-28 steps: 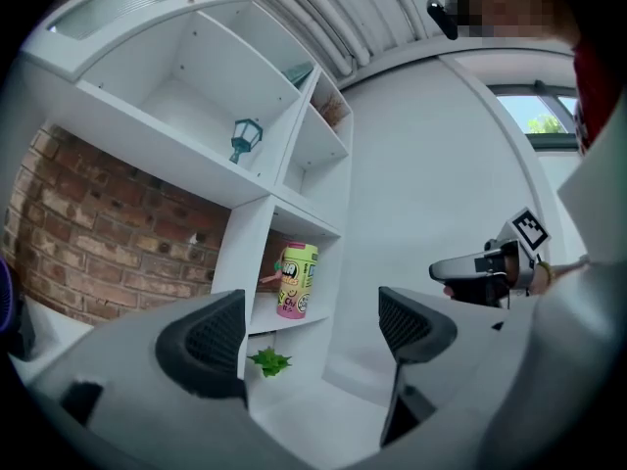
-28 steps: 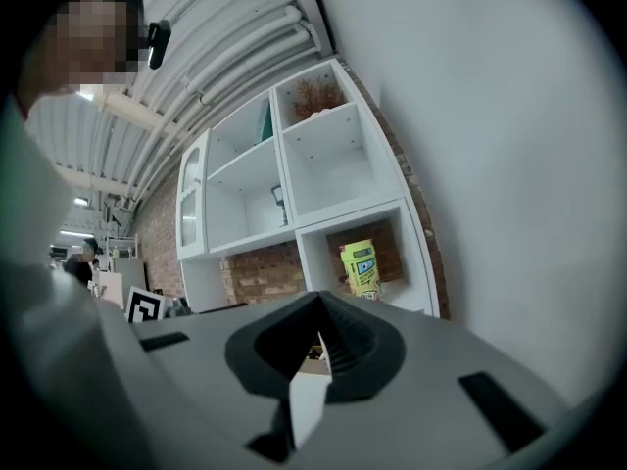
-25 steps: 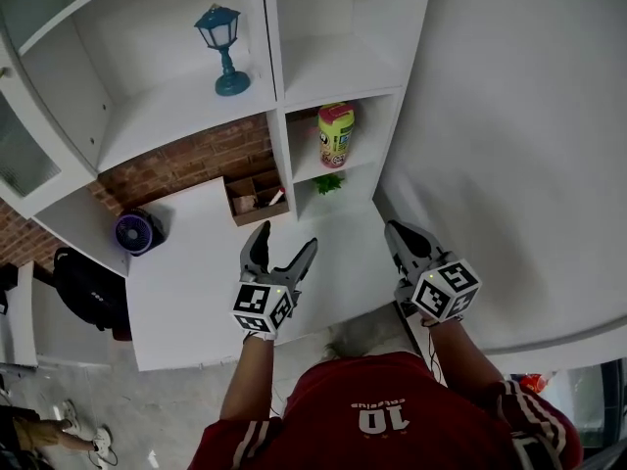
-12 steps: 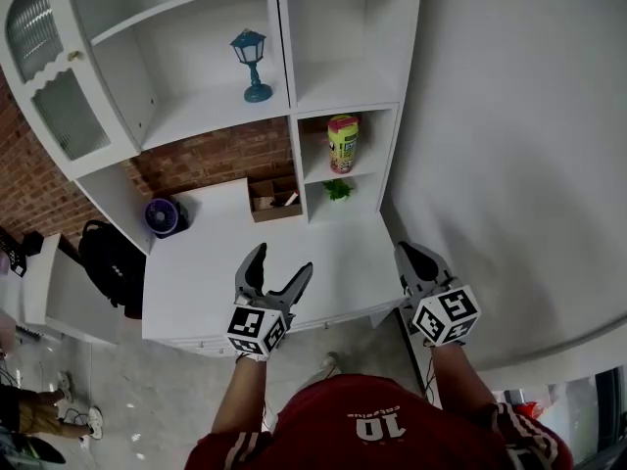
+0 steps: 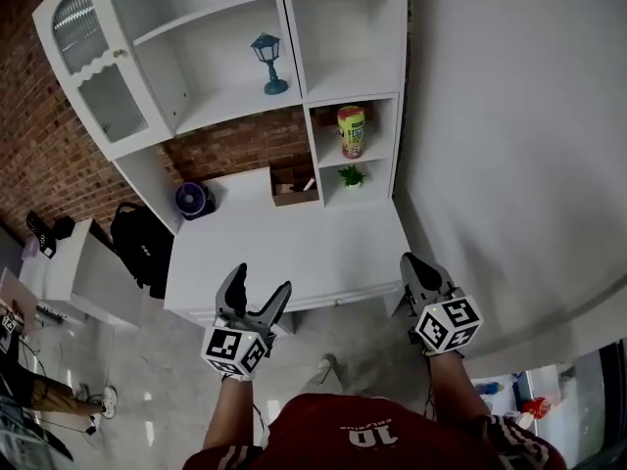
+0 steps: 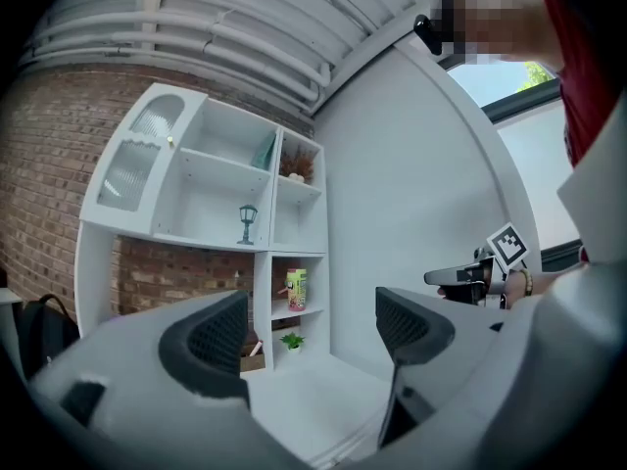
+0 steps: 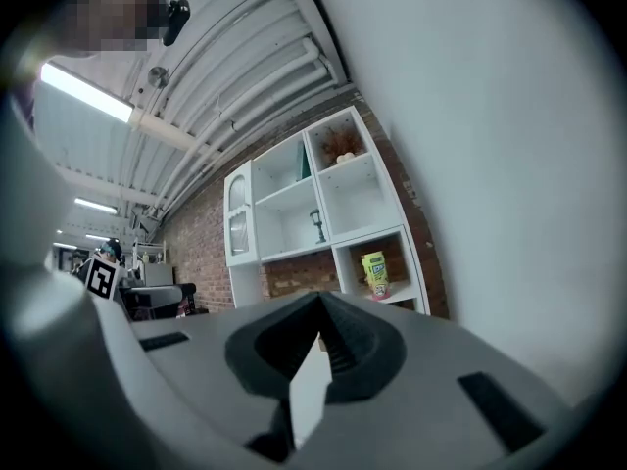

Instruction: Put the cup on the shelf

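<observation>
The cup [image 5: 351,131], yellow-green with a pink lid, stands upright in a right-hand cubby of the white shelf unit [image 5: 294,76]; it also shows as the cup [image 6: 296,289] and the cup [image 7: 373,272] in the gripper views. My left gripper [image 5: 262,280] hangs open and empty over the desk's front edge, far from the cup. In its own view the left gripper [image 6: 312,326] has its jaws wide apart. My right gripper [image 5: 411,262] is shut on nothing beside the desk's right corner, and the right gripper [image 7: 318,311] shows its jaws pressed together.
A white desk [image 5: 294,253] stands below the shelf. A teal lantern [image 5: 266,62] is on a higher shelf, with a small plant [image 5: 351,175] and a wooden box [image 5: 294,186] below. A blue fan [image 5: 191,201] and a black backpack [image 5: 137,243] sit left. A white wall [image 5: 509,145] runs along the right.
The person has backed away from the desk, so shelf and cup look smaller and farther. Both grippers drew back from over the desktop to its front edge. Jaw states are unchanged.
</observation>
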`<action>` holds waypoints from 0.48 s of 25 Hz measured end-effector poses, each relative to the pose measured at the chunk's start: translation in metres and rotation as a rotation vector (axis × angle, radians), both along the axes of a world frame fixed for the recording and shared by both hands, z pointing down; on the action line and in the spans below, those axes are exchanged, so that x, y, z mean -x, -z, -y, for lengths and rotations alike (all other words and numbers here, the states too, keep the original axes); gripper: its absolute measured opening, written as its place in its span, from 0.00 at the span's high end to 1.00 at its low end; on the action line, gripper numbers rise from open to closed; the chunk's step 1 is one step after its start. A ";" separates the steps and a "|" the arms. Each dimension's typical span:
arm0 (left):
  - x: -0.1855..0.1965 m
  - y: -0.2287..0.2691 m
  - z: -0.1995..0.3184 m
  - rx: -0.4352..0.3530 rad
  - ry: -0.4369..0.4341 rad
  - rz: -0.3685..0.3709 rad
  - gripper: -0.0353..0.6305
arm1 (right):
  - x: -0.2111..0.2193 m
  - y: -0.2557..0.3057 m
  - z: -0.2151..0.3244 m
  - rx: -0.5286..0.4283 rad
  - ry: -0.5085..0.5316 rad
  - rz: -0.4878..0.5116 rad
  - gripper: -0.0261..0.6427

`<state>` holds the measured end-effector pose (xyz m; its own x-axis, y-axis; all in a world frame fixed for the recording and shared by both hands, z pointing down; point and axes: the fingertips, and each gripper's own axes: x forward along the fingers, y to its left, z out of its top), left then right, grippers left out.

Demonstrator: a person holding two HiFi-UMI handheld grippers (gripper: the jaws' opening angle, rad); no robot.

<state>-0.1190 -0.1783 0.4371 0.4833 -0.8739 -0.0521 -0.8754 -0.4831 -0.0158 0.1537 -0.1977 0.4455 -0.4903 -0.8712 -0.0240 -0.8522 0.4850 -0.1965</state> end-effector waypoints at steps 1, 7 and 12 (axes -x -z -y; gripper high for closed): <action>0.006 0.005 -0.005 -0.011 0.009 -0.003 0.34 | 0.005 0.002 -0.006 0.001 0.006 0.004 0.95; 0.048 0.033 -0.018 -0.079 0.042 -0.016 0.34 | 0.033 0.024 -0.027 -0.036 -0.003 0.012 0.95; 0.072 0.055 -0.018 -0.147 0.052 -0.030 0.43 | 0.053 0.037 -0.018 -0.061 -0.025 -0.008 0.95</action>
